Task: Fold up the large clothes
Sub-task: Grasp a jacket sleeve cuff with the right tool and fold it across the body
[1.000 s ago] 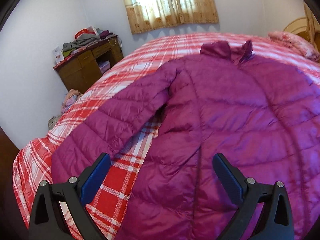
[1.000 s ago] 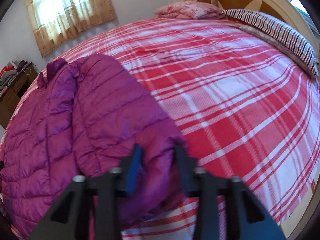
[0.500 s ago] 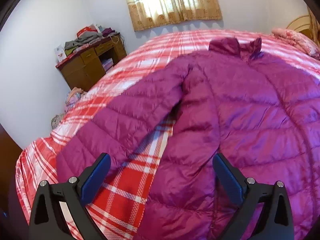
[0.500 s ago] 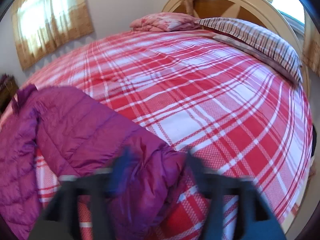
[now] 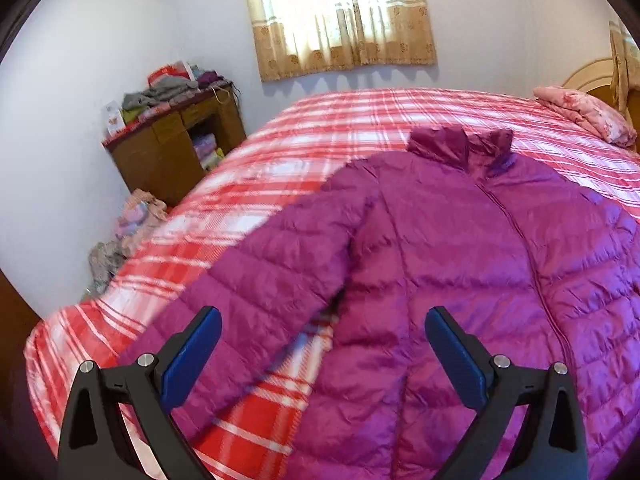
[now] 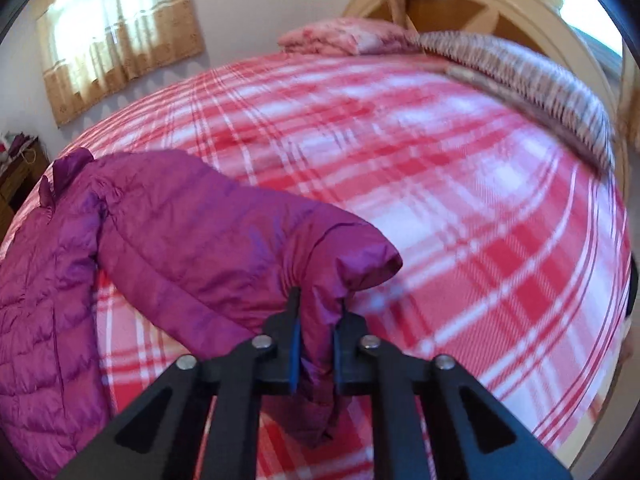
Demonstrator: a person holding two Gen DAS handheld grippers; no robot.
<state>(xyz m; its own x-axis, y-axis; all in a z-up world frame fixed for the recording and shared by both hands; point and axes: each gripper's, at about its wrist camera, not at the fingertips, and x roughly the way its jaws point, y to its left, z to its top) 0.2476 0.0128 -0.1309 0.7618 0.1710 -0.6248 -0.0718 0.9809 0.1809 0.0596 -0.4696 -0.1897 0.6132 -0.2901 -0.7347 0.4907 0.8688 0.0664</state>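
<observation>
A purple quilted jacket (image 5: 460, 256) lies front-up on the bed (image 5: 312, 128), which is covered in a red and white checked blanket. The collar points toward the far edge of the bed below the curtained window (image 5: 340, 12), and the hem reaches the near edge.

The left gripper (image 5: 322, 354) hovers over the near part of the jacket with its blue-padded fingers (image 5: 192, 356) spread wide apart and nothing between them. One sleeve (image 5: 256, 292) runs from the shoulder down toward the near left corner of the bed, passing just under the left finger; a strip of blanket shows between that sleeve and the body of the jacket, right in the gap between the fingers. The right finger sits above the jacket's front panel.

The right gripper (image 6: 316, 320) is clamped on the other sleeve (image 6: 224, 240) near its cuff (image 6: 368, 264), with a fold of purple fabric pinched between the two fingers. That sleeve is raised off the blanket and stretches from the gripper back to the jacket's shoulder at the left of the right wrist view; the cuff end bulges just past the fingertips.

A striped pillow (image 6: 532, 84) and a folded pink quilt (image 6: 340, 38) lie along the head edge of the bed. A wooden cabinet (image 5: 176, 148) piled with clothes stands by the wall beyond the far left corner.
</observation>
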